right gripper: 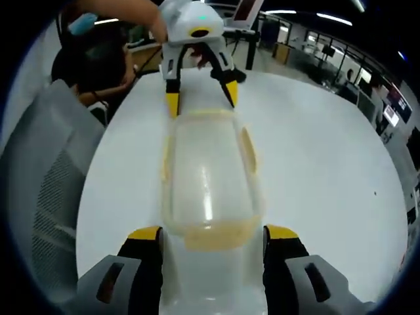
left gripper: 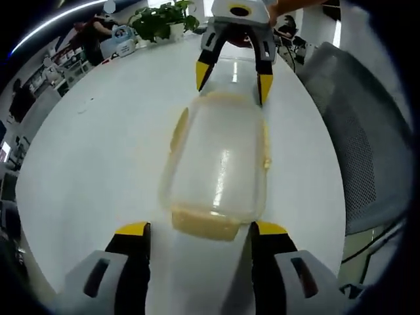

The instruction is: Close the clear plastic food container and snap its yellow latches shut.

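Room: open office, white round surface (left gripper: 98, 151), plant (left gripper: 161, 20) at far edge, mesh chair (left gripper: 357, 144) alongside.
Container (left gripper: 220, 167): mid-surface, lid on, lying lengthwise between both tools.
Latches: yellow end latch (left gripper: 205, 225) near left jaws; side latch (right gripper: 249, 149) looks unsnapped.
Left hand-held gripper (left gripper: 200, 230): jaws spread, straddling near end.
Right hand-held gripper (right gripper: 211, 233): spread, straddling opposite end.
Risk: one-sided push may slide container on slick top; latch could miss the rim.
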`<move>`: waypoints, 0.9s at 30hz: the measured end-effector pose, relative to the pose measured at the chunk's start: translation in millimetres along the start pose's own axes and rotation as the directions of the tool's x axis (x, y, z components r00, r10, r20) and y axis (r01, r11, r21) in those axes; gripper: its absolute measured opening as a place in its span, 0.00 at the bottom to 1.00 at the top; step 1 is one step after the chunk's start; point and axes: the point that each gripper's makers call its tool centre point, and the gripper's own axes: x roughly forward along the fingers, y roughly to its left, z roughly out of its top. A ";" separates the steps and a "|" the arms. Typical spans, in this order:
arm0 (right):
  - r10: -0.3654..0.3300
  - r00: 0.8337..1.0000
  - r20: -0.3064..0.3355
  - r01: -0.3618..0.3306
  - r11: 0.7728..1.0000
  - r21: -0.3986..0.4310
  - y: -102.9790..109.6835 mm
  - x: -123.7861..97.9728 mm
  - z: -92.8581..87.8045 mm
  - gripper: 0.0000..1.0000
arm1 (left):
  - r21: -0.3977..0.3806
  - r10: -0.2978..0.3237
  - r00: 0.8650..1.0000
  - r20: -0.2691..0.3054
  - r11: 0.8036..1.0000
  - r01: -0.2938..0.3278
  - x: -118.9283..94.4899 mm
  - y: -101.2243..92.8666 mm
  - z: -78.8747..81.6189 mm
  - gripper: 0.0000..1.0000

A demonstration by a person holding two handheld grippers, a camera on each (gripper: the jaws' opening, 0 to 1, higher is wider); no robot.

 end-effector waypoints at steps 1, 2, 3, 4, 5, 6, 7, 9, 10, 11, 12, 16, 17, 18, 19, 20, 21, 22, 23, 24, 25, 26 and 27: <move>0.005 1.000 -0.003 -0.005 1.000 -0.002 0.8 0.7 -0.7 0.61 | 0.005 -0.005 1.000 0.001 1.000 0.005 0.2 -0.1 0.4 0.62; 0.009 1.000 -0.009 -0.009 1.000 -0.005 1.1 1.5 -1.8 0.61 | 0.011 -0.015 1.000 0.002 1.000 0.015 0.6 -0.5 0.7 0.62; 0.012 1.000 -0.013 -0.012 1.000 -0.007 1.1 2.1 -2.5 0.61 | 0.014 -0.017 1.000 0.001 1.000 0.017 0.7 -0.2 1.1 0.61; 0.014 1.000 -0.014 -0.014 1.000 -0.009 1.2 2.3 -2.8 0.61 | 0.020 -0.021 1.000 -0.003 1.000 0.021 0.9 0.6 1.3 0.61; 0.017 1.000 -0.014 -0.017 1.000 -0.010 0.9 2.6 -2.5 0.60 | 0.025 -0.026 1.000 -0.006 0.999 0.026 1.1 1.4 1.3 0.61; 0.018 1.000 -0.015 -0.018 1.000 -0.010 0.6 2.6 -2.3 0.60 | 0.031 -0.031 0.999 -0.010 0.999 0.031 1.2 1.7 1.2 0.61; 0.018 1.000 -0.015 -0.019 1.000 -0.011 0.1 2.7 -2.1 0.59 | 0.037 -0.031 0.999 -0.016 0.999 0.032 1.4 2.5 1.7 0.61; 0.026 0.999 -0.023 -0.026 1.000 0.000 -0.7 4.0 -3.0 0.58 | 0.105 -0.039 0.999 -0.022 0.994 0.041 1.5 3.8 4.0 0.61; 0.025 0.999 -0.027 -0.024 1.000 0.014 -1.6 5.0 -3.0 0.58 | 0.095 -0.039 0.999 -0.028 0.995 0.041 1.6 4.0 3.9 0.60; 0.027 0.999 -0.027 -0.027 1.000 0.010 -0.9 5.5 -2.8 0.58 | 0.091 -0.041 0.999 -0.033 0.995 0.044 2.2 5.6 4.7 0.60; 0.028 0.999 -0.032 -0.028 1.000 0.003 -0.5 6.7 -3.4 0.58 | 0.091 -0.048 0.998 -0.036 0.995 0.051 2.5 5.4 4.6 0.60; 0.033 0.998 -0.048 -0.033 0.999 -0.002 0.3 8.5 -6.5 0.56 | 0.089 -0.089 0.995 -0.041 0.992 0.092 3.2 1.7 3.9 0.57; 0.037 0.998 -0.060 -0.038 0.999 -0.011 0.9 9.9 -8.2 0.55 | 0.090 -0.091 0.995 -0.041 0.991 0.095 3.3 1.8 3.7 0.56; 0.040 0.997 -0.065 -0.041 0.999 -0.018 1.4 10.9 -8.8 0.54 | 0.090 -0.095 0.995 -0.042 0.991 0.099 3.4 1.7 3.4 0.56; 0.049 0.997 -0.064 -0.050 0.999 -0.013 3.1 11.1 -8.4 0.53 | 0.089 -0.101 0.994 -0.042 0.991 0.105 3.4 0.7 3.3 0.55; 0.045 0.997 -0.069 -0.046 0.999 -0.010 2.5 11.2 -8.7 0.53 | 0.088 -0.108 0.993 -0.041 0.990 0.111 3.4 -0.4 3.1 0.53; 0.048 0.997 -0.068 -0.048 0.999 -0.008 2.5 11.1 -8.6 0.53 | 0.077 -0.118 0.992 -0.042 0.990 0.121 3.1 -2.3 2.3 0.51; 0.048 0.997 -0.067 -0.049 0.999 -0.007 2.6 10.8 -8.5 0.53 | 0.081 -0.112 0.993 -0.038 0.990 0.115 3.0 -0.4 2.7 0.49; 0.048 0.997 -0.066 -0.049 0.999 -0.007 2.6 10.8 -8.4 0.53 | 0.080 -0.109 0.993 -0.034 0.991 0.111 3.2 1.2 3.4 0.48; 0.048 0.997 -0.065 -0.048 0.999 -0.006 2.2 11.0 -8.5 0.52 | 0.081 -0.111 0.993 -0.035 0.990 0.113 3.4 0.8 3.4 0.48; 0.048 0.997 -0.065 -0.049 0.999 -0.007 2.1 11.1 -8.4 0.52 | 0.087 -0.113 0.993 -0.032 0.989 0.116 3.7 0.9 3.9 0.48; 0.048 0.997 -0.065 -0.048 0.999 -0.006 1.9 11.2 -8.5 0.52 | 0.092 -0.115 0.993 -0.033 0.989 0.118 3.8 1.0 4.0 0.48; 0.049 0.997 -0.068 -0.049 0.999 -0.009 2.1 11.4 -8.5 0.52 | 0.095 -0.117 0.993 -0.032 0.988 0.119 4.0 0.6 4.1 0.48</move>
